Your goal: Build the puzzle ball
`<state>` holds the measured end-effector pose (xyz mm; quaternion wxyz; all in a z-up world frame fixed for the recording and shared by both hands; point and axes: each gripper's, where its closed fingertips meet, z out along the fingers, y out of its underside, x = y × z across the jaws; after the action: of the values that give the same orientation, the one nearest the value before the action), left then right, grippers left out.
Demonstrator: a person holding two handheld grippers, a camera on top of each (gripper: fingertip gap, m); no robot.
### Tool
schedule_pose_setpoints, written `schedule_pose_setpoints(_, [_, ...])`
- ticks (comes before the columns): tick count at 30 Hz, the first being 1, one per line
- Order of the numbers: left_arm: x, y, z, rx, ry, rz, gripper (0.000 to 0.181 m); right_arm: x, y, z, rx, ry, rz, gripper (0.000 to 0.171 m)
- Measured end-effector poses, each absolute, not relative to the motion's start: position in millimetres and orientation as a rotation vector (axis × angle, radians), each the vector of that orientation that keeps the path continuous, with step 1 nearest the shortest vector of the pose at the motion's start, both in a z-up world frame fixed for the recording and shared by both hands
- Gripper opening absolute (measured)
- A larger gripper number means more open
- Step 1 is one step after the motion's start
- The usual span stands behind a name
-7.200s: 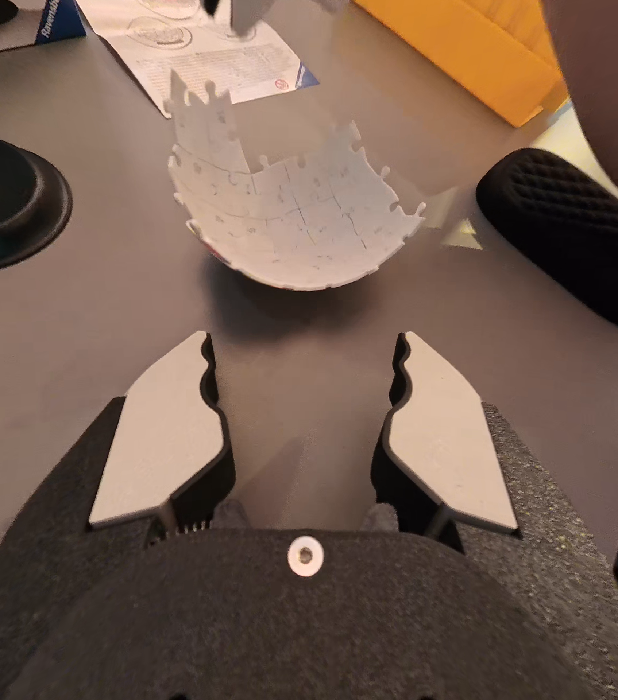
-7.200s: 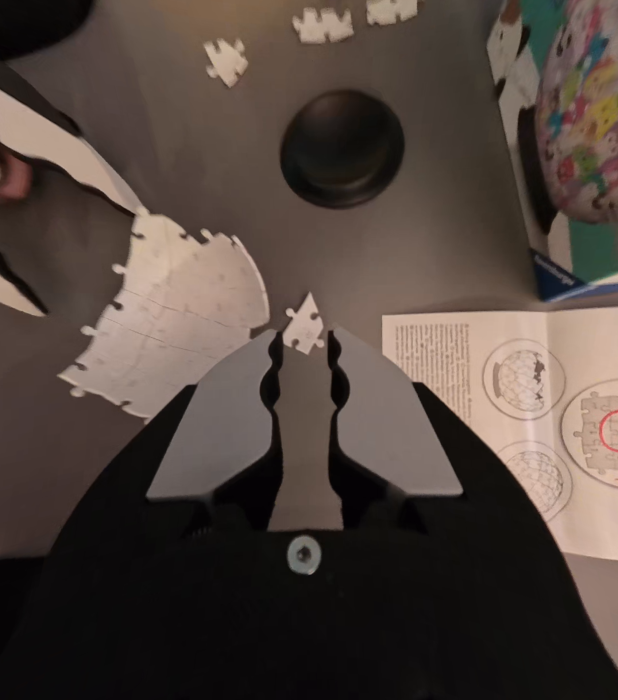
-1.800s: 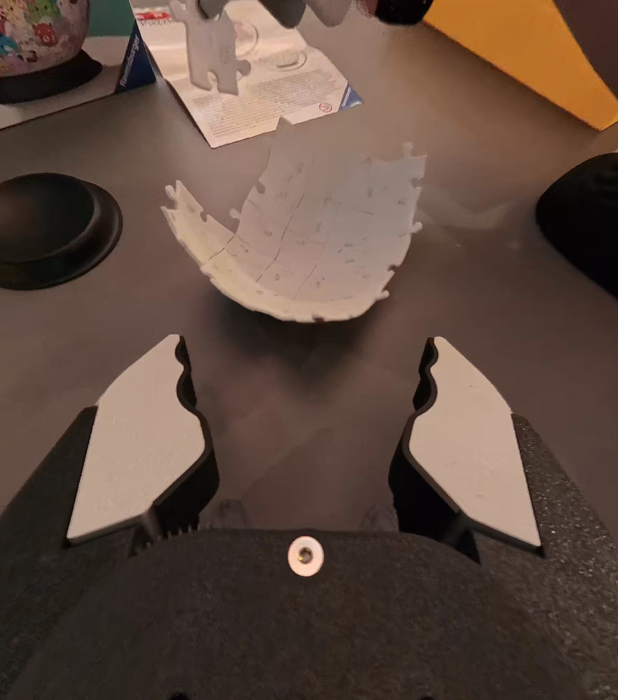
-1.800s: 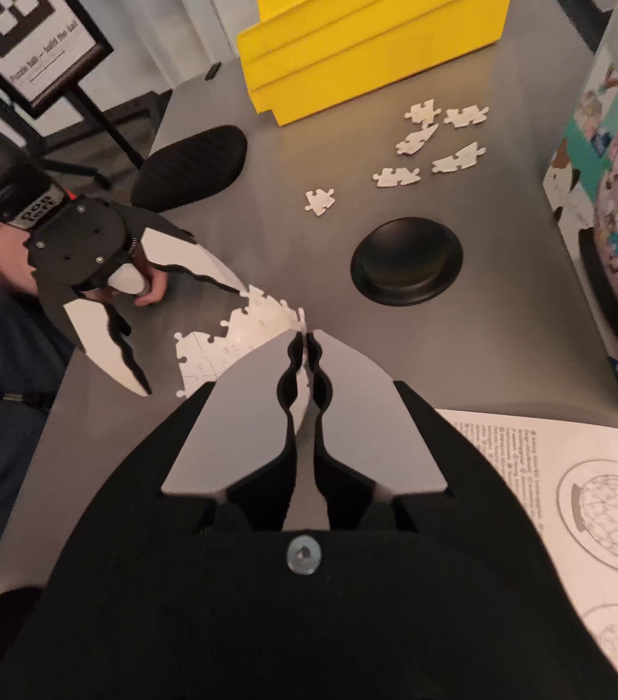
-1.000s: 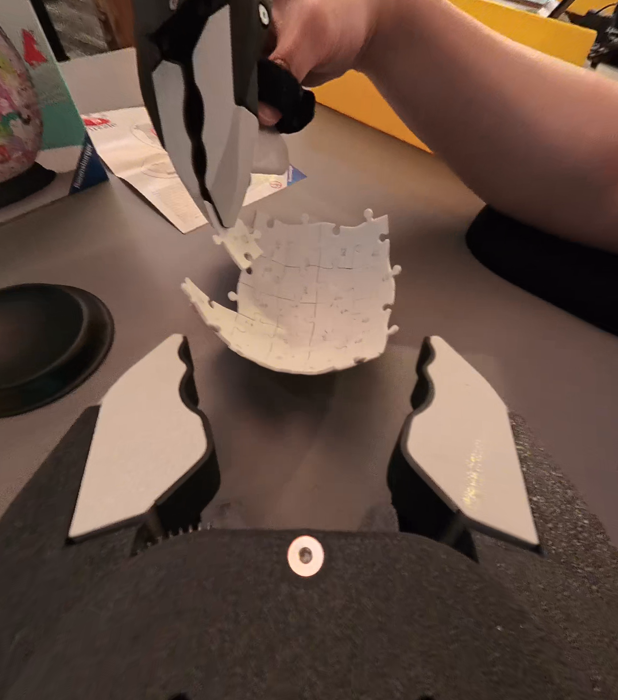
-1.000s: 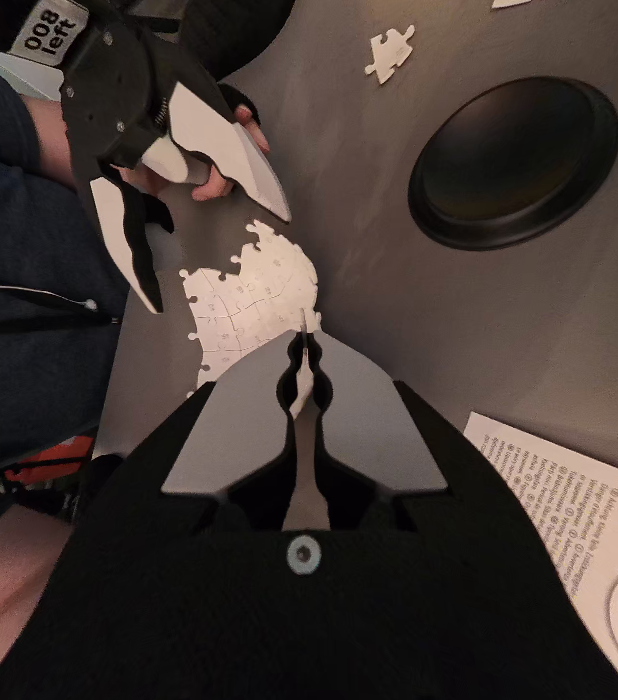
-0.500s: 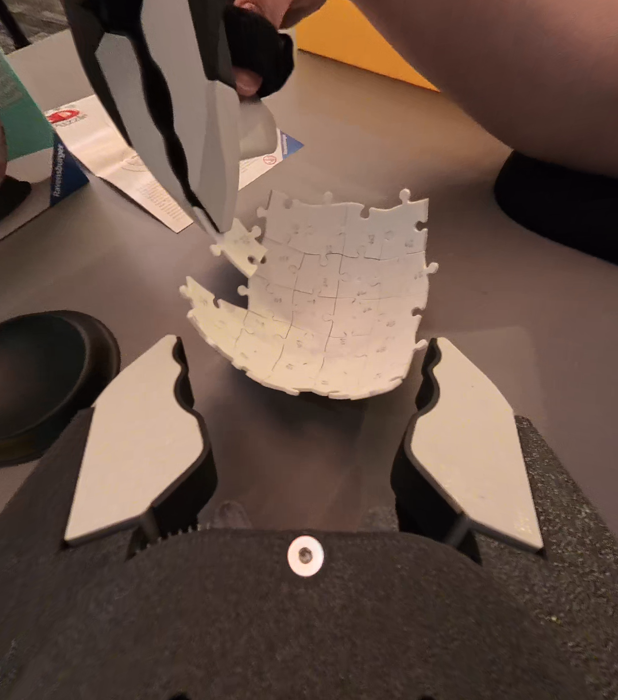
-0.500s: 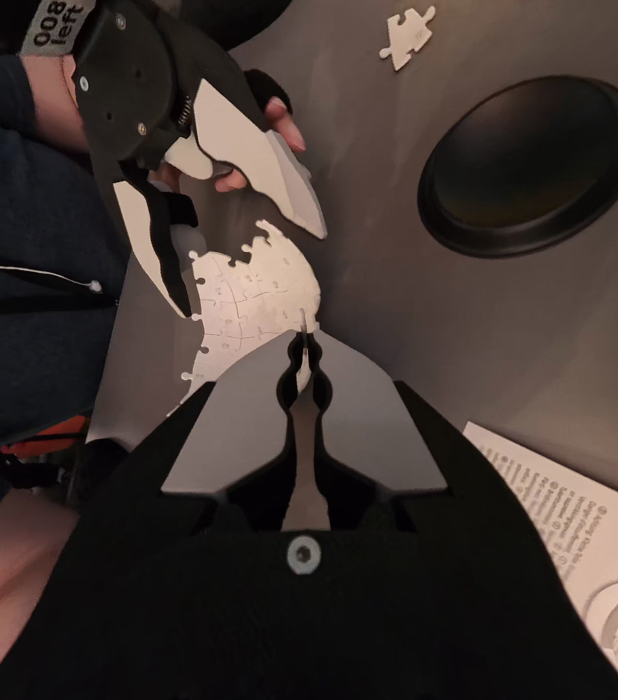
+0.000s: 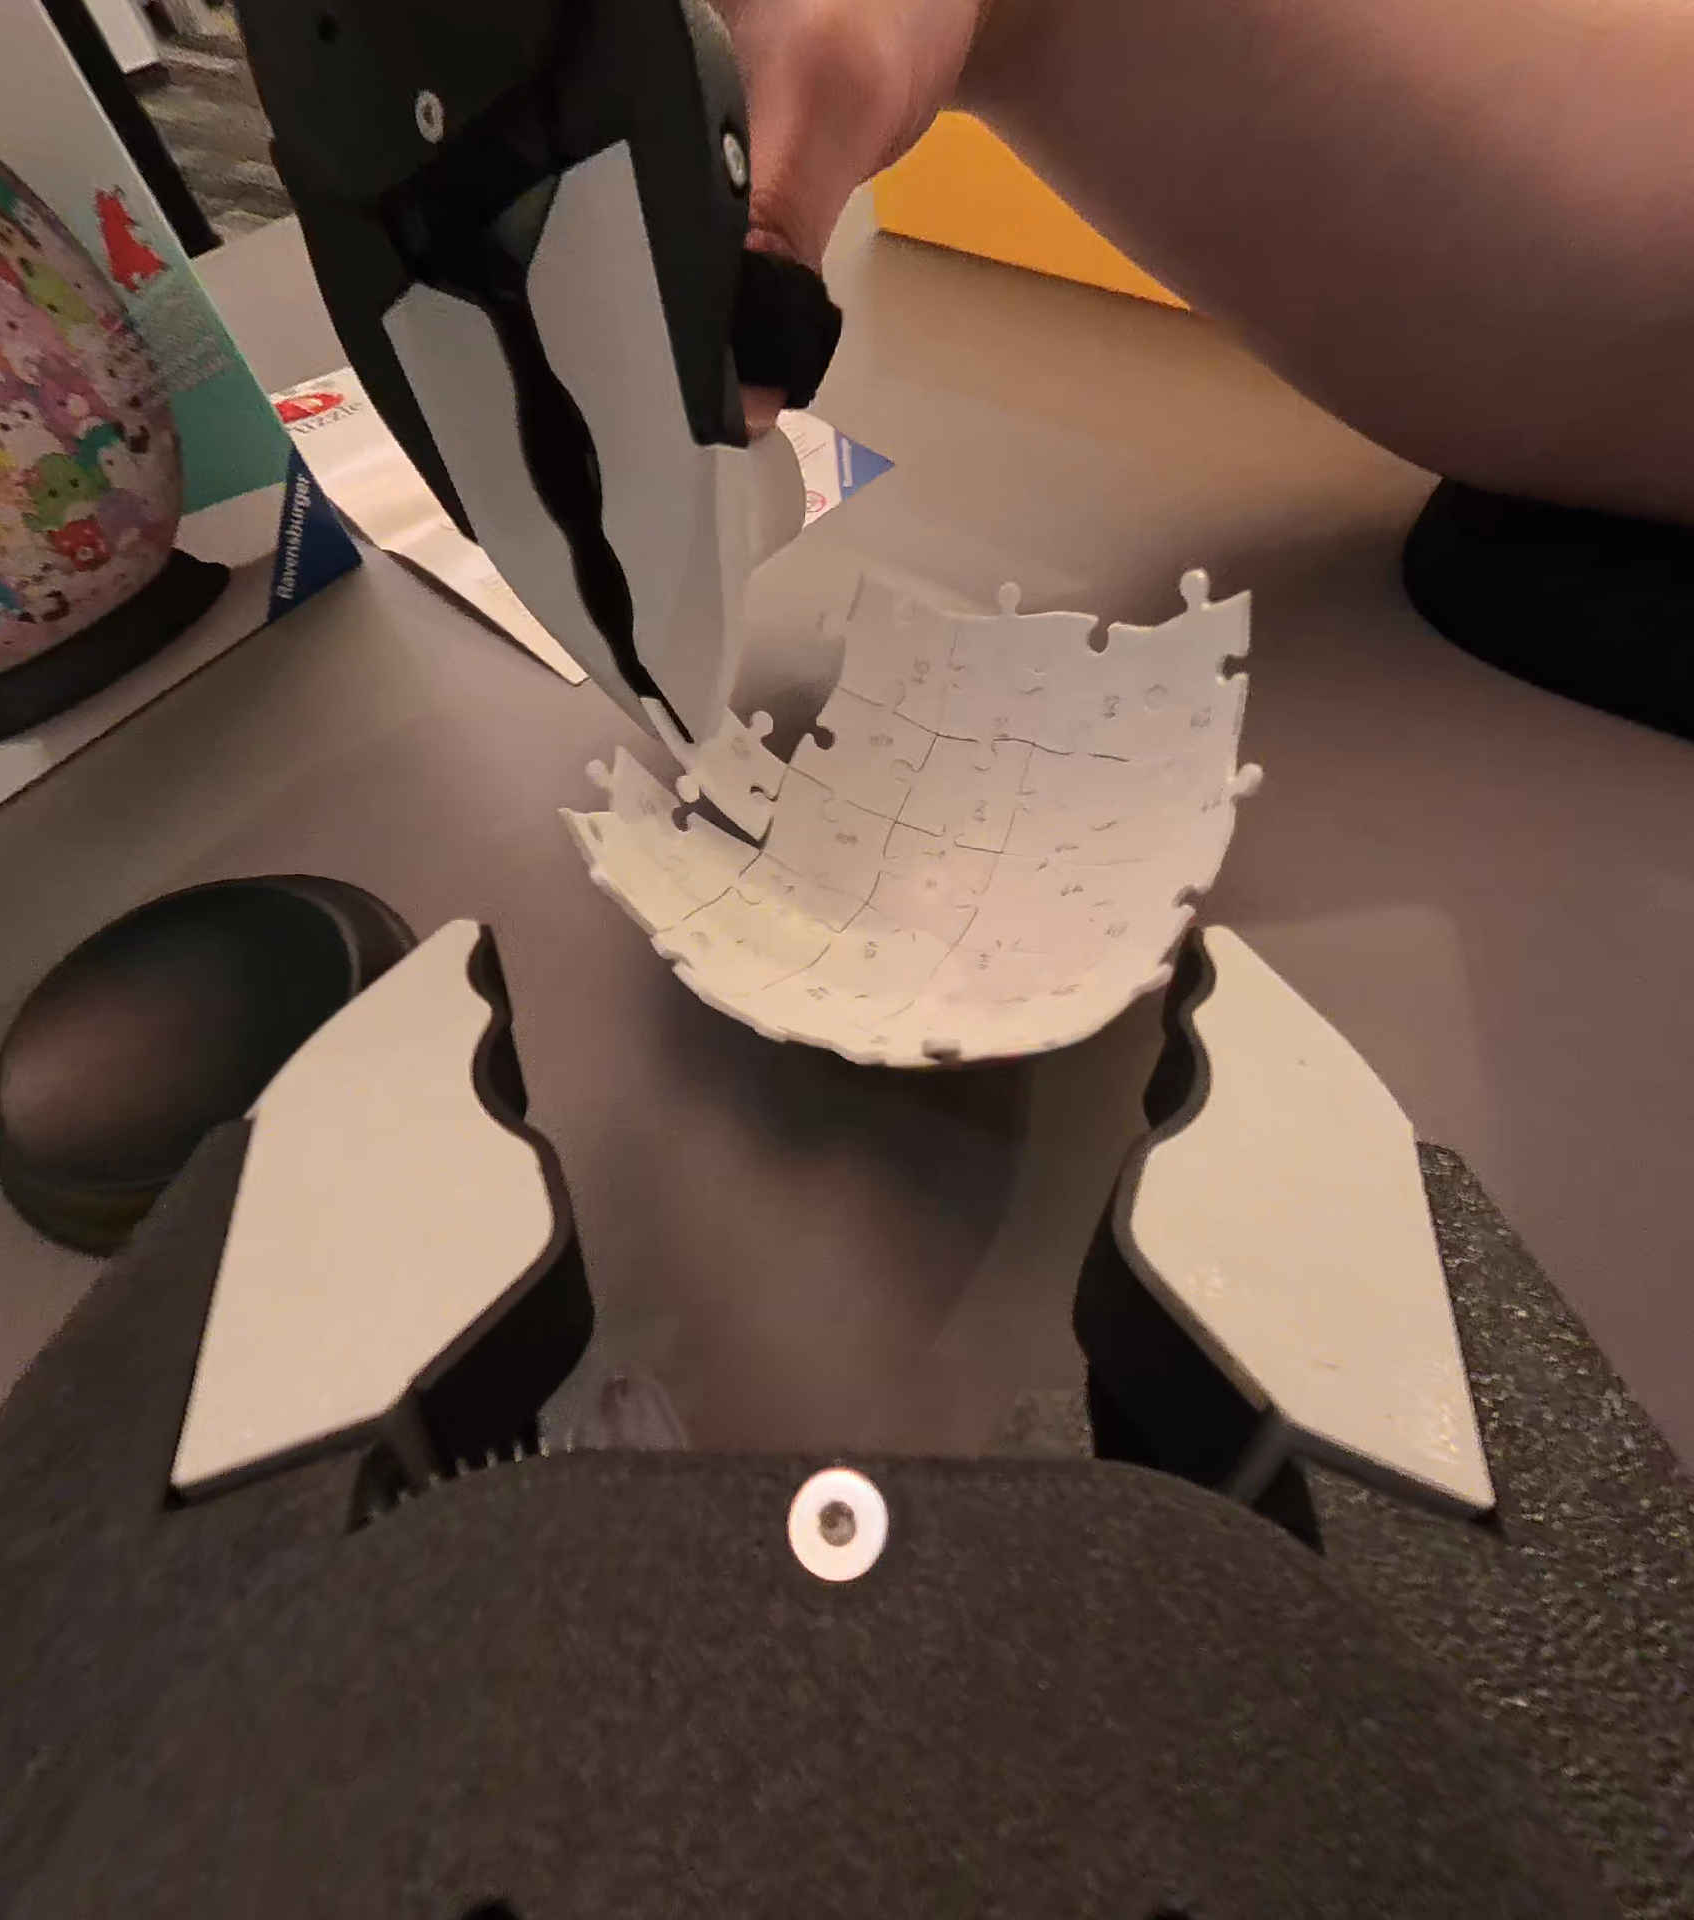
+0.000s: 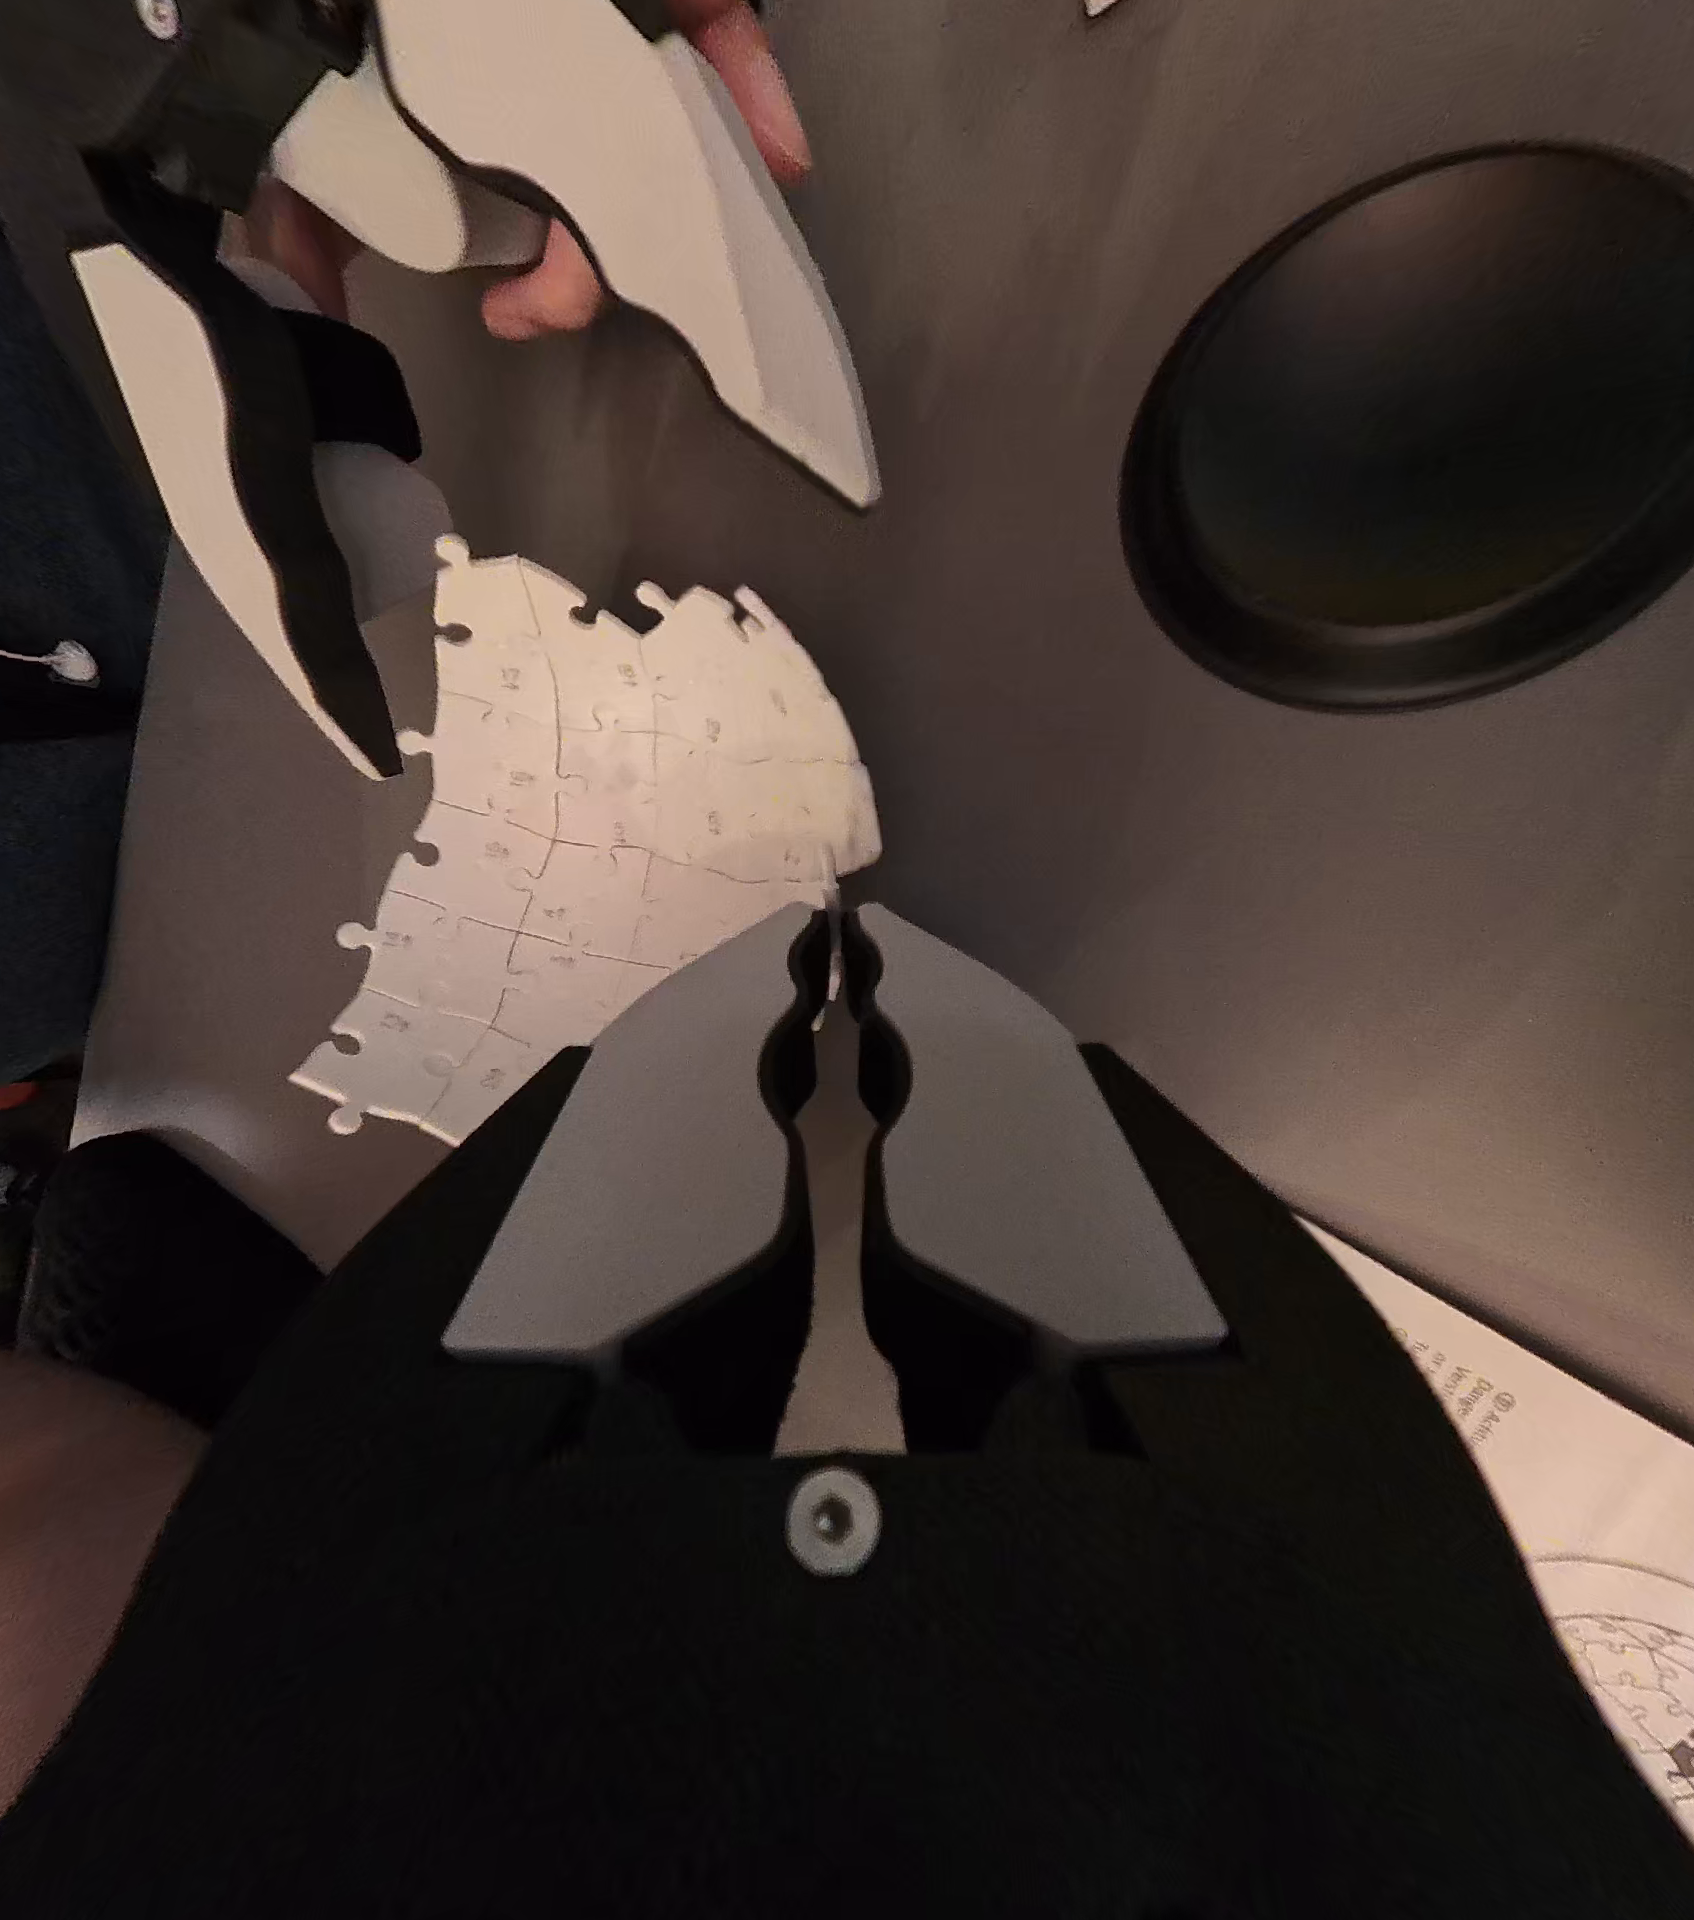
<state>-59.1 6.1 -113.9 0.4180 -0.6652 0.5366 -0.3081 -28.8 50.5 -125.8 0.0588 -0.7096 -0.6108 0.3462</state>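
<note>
A white curved shell of joined puzzle pieces (image 9: pixel 968 842) rests bowl-like on the grey table (image 9: pixel 1394 935); it also shows in the right wrist view (image 10: pixel 604 842). My right gripper (image 10: pixel 835 920) is shut on a single white puzzle piece (image 9: pixel 734 774) and holds it against the shell's left rim; this gripper comes down from above in the left wrist view (image 9: pixel 671 727). My left gripper (image 9: pixel 838 945) is open and empty, its fingers on either side of the shell's near edge. It also shows in the right wrist view (image 10: pixel 614 623), open over the shell's far edge.
A black round stand (image 9: pixel 168 1029) lies left of the shell, also in the right wrist view (image 10: pixel 1445 426). The puzzle box (image 9: pixel 43 436) with a colourful ball picture and a paper instruction sheet (image 10: pixel 1601 1538) lie behind. A black padded rest (image 9: pixel 1601 623) and a yellow box (image 9: pixel 1009 229) are at right. Left tips to right tips: about 7 cm.
My right gripper has lowered the piece onto the shell's left rim. My left gripper has moved closer to the shell and still stands open.
</note>
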Motion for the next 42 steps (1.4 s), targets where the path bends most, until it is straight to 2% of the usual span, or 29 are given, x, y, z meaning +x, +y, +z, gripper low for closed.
schedule_pose_setpoints(9, [-52, 6, -121, -1.697, 1.339, -0.679, 0.119, -25, 51, -136, -2.241, -1.821, 1.046, 0.003])
schedule_pose_setpoints(19, [-45, 16, -110, -1.709, 1.259, -0.722, 0.115, -22, 56, -144, -2.291, -1.696, 1.251, 0.004])
schedule_pose_setpoints(27, [-38, 17, -120, -1.779, 1.222, -0.688, 0.123, -23, 58, -150, -2.323, -1.649, 1.318, 0.006])
schedule_pose_setpoints(33, [-33, 20, -118, -1.806, 1.167, -0.718, 0.111, -23, 59, -153, -2.326, -1.644, 1.32, 0.007])
schedule_pose_setpoints(42, [-31, 23, -114, -1.817, 1.125, -0.78, 0.108, -24, 59, -154, -2.32, -1.647, 1.282, 0.008])
